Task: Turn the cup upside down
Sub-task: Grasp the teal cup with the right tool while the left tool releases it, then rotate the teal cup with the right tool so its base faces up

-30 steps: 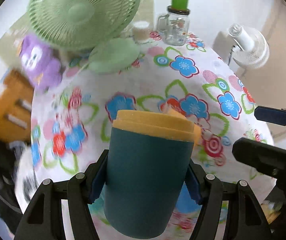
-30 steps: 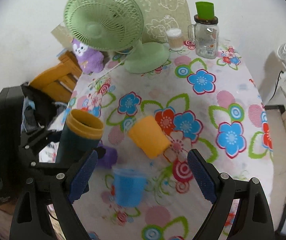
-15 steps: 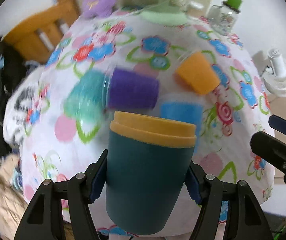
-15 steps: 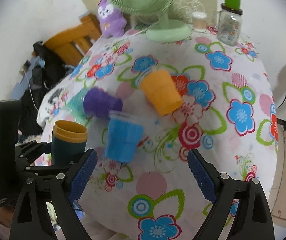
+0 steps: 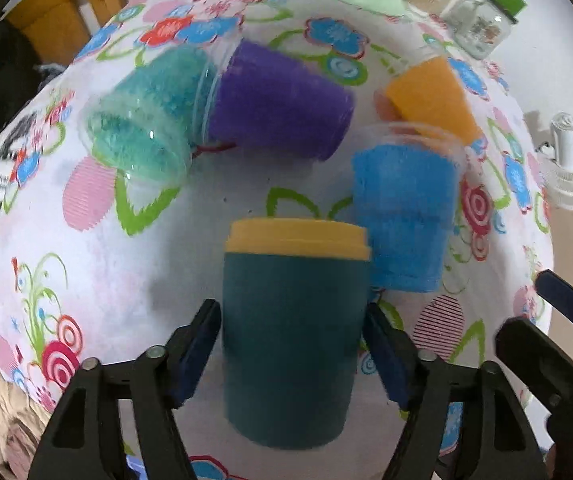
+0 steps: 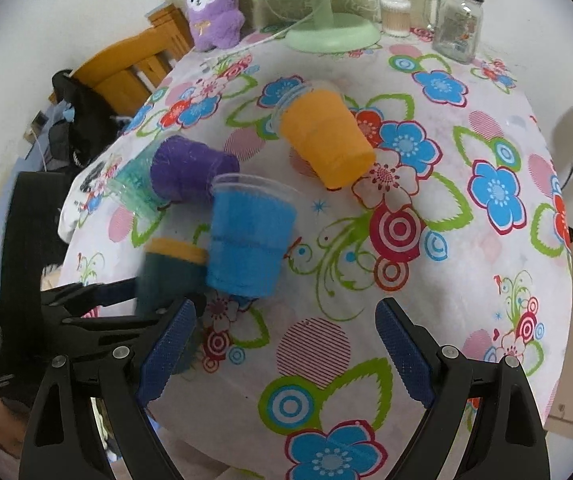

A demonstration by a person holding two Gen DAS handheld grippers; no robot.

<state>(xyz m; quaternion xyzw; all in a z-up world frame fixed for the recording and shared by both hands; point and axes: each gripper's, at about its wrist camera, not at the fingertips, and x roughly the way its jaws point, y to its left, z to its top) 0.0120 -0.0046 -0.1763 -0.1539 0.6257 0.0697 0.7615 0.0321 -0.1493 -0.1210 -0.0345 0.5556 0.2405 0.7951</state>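
Note:
My left gripper (image 5: 292,344) is shut on a dark teal cup with a yellow rim (image 5: 292,332), held above the near edge of the floral tablecloth (image 5: 158,264). The rim points away from the camera. In the right wrist view the same cup (image 6: 168,276) shows blurred at the left, beside a blue cup (image 6: 248,240). My right gripper (image 6: 284,354) is open and empty over the table's near side. Its blue pad (image 5: 566,302) shows at the right of the left wrist view.
A blue cup (image 5: 404,216), an orange cup (image 5: 430,96), a purple cup (image 5: 282,100) and a clear teal cup (image 5: 146,112) lie or stand mid-table. A green fan (image 6: 326,20), glass jar (image 6: 456,24), purple plush (image 6: 212,12) stand at the back. A wooden chair (image 6: 126,68) is left.
My left gripper has tipped further downward and moved in toward the table with the teal cup. The right gripper has moved closer to the cups, still open.

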